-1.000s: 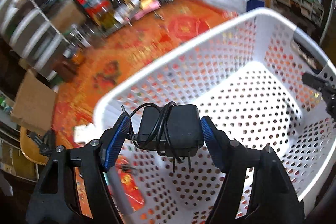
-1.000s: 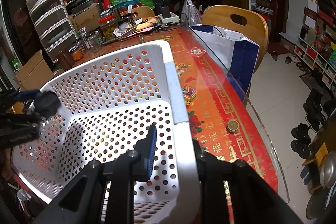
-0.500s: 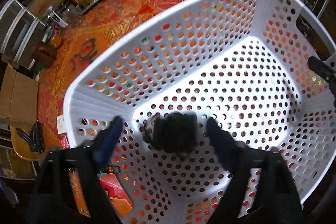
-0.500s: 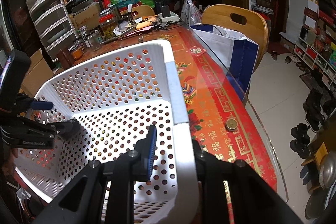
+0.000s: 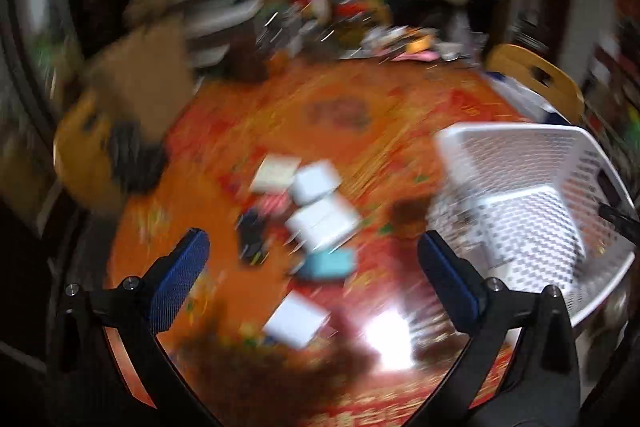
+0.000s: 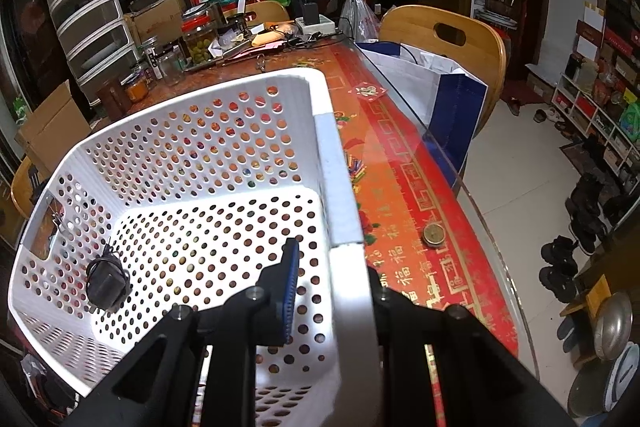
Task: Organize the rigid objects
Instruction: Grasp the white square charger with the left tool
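Note:
The white perforated basket (image 6: 224,131) stands on the red patterned table; it also shows at the right of the blurred left wrist view (image 5: 520,163). A black power adapter with coiled cord (image 6: 105,283) lies on the basket floor near its left wall. My right gripper (image 6: 332,287) is shut on the basket's right rim. My left gripper (image 5: 312,259) is open and empty, above the table left of the basket. Under it lie several small boxes, white (image 5: 320,219) and teal (image 5: 328,265), blurred.
Jars, bags and clutter crowd the table's far end (image 6: 208,39). A wooden chair (image 6: 448,39) with a white and blue bag stands at the right. A round coin-like thing (image 6: 434,234) lies on the table right of the basket. Plastic drawers (image 6: 88,27) stand at the left.
My left gripper opened, dropped the black adapter into the basket, then swung out left over the table. My right gripper stayed clamped on the rim.

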Demonstrator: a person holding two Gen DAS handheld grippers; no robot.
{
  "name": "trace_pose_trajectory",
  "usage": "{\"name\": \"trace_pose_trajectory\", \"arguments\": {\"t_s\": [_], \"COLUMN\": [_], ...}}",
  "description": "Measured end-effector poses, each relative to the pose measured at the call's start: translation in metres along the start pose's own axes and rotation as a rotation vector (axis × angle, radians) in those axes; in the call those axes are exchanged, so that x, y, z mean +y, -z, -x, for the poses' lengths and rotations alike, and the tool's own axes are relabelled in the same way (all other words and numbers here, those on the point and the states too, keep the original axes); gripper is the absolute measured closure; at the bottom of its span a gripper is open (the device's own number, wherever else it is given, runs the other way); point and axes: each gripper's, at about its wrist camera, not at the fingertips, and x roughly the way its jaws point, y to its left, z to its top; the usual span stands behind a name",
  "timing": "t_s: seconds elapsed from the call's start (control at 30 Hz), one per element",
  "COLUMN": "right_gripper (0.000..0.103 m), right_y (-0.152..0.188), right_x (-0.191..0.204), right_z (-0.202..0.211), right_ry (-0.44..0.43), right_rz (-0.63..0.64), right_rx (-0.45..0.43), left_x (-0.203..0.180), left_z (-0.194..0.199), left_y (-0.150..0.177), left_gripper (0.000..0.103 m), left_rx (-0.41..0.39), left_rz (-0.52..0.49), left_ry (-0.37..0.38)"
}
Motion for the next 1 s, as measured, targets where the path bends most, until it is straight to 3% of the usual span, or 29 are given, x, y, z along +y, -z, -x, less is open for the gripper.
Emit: {"name": "trace_pose_trajectory", "arguments": {"t_s": [0.07,0.2,0.33,0.5,0.7,0.77,1.0], "right_gripper": [0.088,0.091,0.092,0.092,0.092,0.092,0.092], "right_y": [0.0,0.001,0.001,0.0,0.0,0.0,0.0], "right_x": [0.001,0.001,0.002,0.002,0.003,0.004,0.004], "right_z": [0.0,0.0,0.001,0.0,0.0,0.0,0.0], "right_ry": [0.009,0.017,0.034,0.042,0.037,0.037,0.035], "right_rz": [0.005,0.007,0.008,0.015,0.018,0.02,0.022], "right_rx": [-0.002,-0.003,0.001,0.007,0.009,0.009,0.008], "left_x": [0.022,0.02,0.012,0.01,0.008,0.008,0.01], "left_z": [-0.021,-0.055,-0.072,-0.091,-0.093,-0.09,-0.079], "left_y": [0.02,0.053,0.075,0.085,0.086,0.085,0.085], "left_gripper": [0.0,0.0,0.001,0.005,0.028,0.048,0.049], "left_rx": [0.061,0.131,0.165,0.181,0.178,0.169,0.132], "left_rz": [0.039,0.007,0.005,0.007,0.016,0.019,0.039], "left_ry": [0.02,0.029,0.064,0.047,0.026,0.026,-0.021]}}
